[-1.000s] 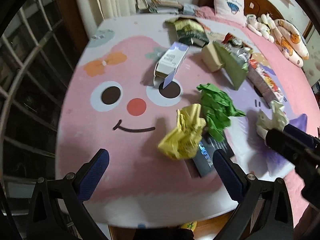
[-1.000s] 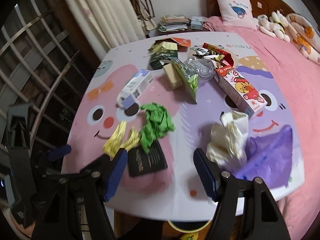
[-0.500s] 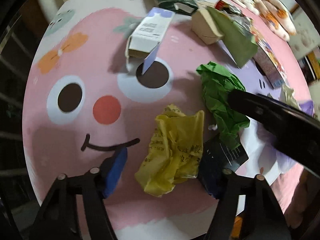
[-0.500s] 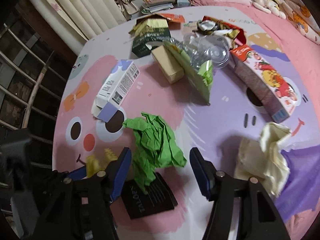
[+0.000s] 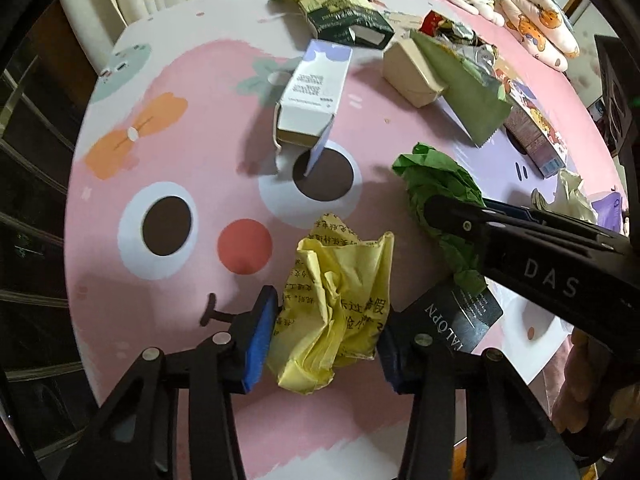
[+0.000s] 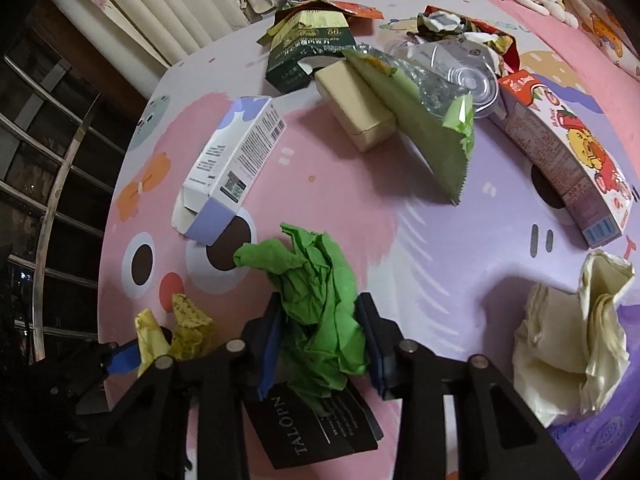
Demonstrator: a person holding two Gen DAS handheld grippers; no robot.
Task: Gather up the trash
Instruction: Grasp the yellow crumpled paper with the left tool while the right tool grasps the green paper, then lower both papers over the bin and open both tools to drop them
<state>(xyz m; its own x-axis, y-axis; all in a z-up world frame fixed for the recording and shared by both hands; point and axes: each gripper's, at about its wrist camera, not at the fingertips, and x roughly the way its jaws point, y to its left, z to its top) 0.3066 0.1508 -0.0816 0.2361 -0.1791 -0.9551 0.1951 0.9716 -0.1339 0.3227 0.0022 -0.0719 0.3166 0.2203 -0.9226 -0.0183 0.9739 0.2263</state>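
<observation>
A crumpled yellow paper (image 5: 336, 312) lies on the pink cartoon table (image 5: 160, 128). My left gripper (image 5: 324, 336) is shut on it, a blue pad touching each side. A crumpled green paper (image 6: 316, 312) lies beside it. My right gripper (image 6: 324, 344) is shut on the green paper. The green paper also shows in the left wrist view (image 5: 436, 188), with the right gripper's arm lying over it. The yellow paper shows in the right wrist view (image 6: 188, 320) at the lower left.
A black card (image 6: 316, 428) lies under the green paper. A white and purple carton (image 6: 232, 160), beige box (image 6: 356, 108), green wrapper (image 6: 424, 128), dark green box (image 6: 308, 56), red carton (image 6: 560, 152) and cream bag (image 6: 572, 340) lie across the table.
Both grippers moved down and forward onto the table. The left one closed around the yellow paper and the right one closed around the green paper.
</observation>
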